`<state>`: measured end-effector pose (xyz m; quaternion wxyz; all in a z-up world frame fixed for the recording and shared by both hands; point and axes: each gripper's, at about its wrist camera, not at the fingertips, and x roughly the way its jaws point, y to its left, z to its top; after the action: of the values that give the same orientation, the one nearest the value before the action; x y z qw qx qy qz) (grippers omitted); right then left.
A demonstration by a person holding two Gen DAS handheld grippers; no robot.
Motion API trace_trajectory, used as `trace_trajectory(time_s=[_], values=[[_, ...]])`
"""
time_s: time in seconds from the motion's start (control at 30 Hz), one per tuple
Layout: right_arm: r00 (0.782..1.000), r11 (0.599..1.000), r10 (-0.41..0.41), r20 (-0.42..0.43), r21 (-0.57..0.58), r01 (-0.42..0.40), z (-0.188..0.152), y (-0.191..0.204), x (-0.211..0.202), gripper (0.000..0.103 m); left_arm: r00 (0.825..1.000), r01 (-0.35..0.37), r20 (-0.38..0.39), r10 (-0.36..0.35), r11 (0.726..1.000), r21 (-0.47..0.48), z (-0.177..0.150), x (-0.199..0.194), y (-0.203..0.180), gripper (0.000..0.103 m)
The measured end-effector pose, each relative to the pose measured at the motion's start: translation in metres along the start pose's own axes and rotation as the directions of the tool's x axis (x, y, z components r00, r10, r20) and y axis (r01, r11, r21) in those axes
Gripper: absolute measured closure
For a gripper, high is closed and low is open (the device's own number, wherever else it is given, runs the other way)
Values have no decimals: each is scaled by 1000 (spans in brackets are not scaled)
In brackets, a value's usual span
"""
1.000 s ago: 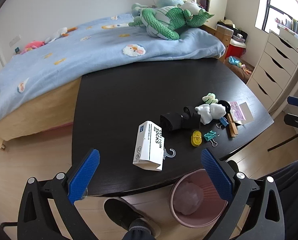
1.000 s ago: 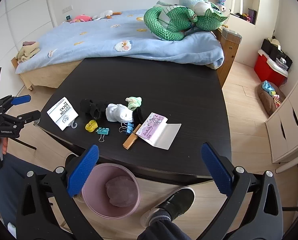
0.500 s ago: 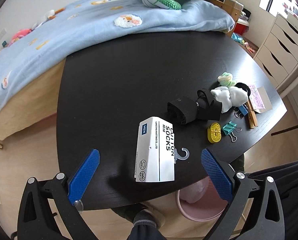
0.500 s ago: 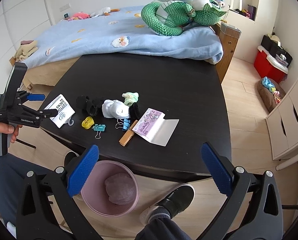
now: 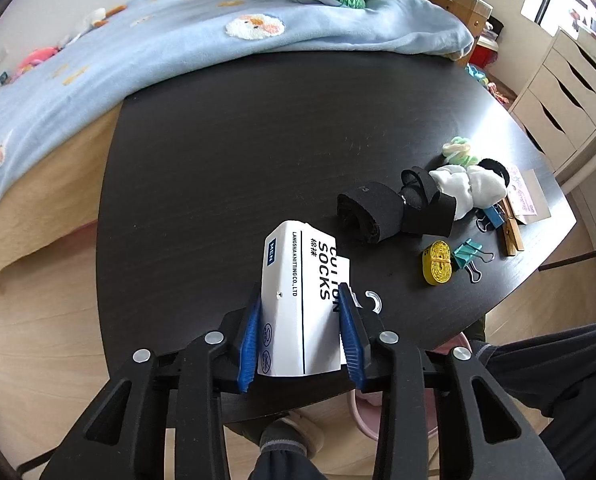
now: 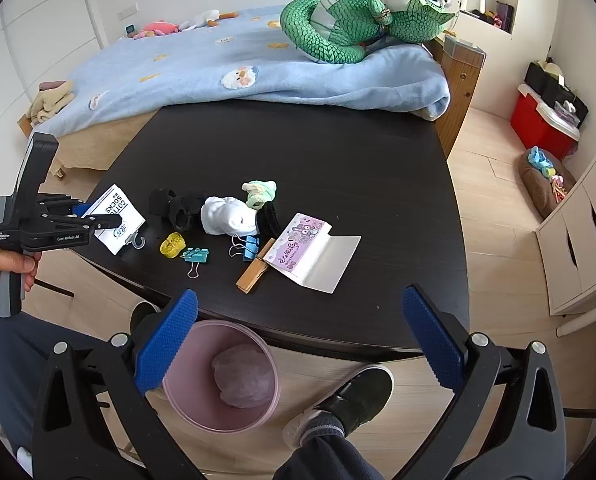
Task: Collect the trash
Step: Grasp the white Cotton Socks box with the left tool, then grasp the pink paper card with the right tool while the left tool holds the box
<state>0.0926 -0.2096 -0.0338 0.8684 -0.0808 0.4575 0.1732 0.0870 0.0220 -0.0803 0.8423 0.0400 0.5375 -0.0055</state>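
Left gripper [image 5: 300, 332], jaws just closed, pinches the sock box [image 5: 300, 300], long axis toward 12 o'clock, at the table [image 5: 226, 152] edge; bin [image 6: 222, 376] at 5 o'clock; right gripper [image 6: 298, 338] spread.

Left gripper [image 5: 300, 312]: lower and nearer the table edge than a second ago; jaws, then spread wide and empty, have just been closing and now press both blue pads on the long sides of the sock package [image 5: 298, 300].
Sock package: formerly lying apart ahead of the pads, now between them, near end inside the jaws.
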Motion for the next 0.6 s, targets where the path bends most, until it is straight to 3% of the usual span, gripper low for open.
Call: trace_trajectory(time_s=[0.37, 0.6], values=[[997, 994, -1, -76, 110, 9, 12, -26, 34, 3, 996, 11, 93, -11, 1000, 9, -4, -25, -6, 72], [986, 967, 87, -141, 249, -50, 20, -52, 66, 3, 990, 20, 137, -22, 1000, 11, -7, -39, -11, 72]])
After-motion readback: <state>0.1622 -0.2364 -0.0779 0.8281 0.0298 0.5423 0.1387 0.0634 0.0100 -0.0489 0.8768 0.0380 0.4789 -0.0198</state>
